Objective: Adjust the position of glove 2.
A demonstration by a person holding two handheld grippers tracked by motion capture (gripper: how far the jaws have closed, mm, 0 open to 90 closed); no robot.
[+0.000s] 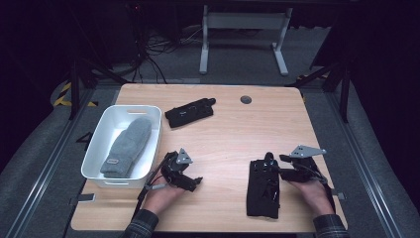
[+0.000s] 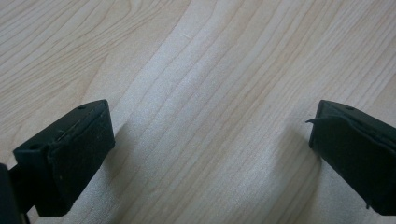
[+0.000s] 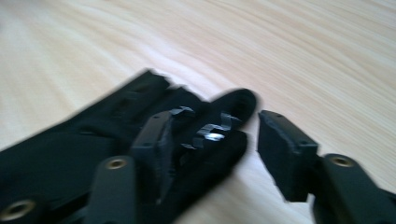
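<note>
At the lower right of the high view I have my right gripper beside the black glove lying flat on the table; its jaws stand spread, nothing pinched. At lower centre-left, my left gripper rests with jaws spread over bare wood. Farther up, left, the white tub holds a grey glove. Beyond, upper centre, lies a second black glove.
</note>
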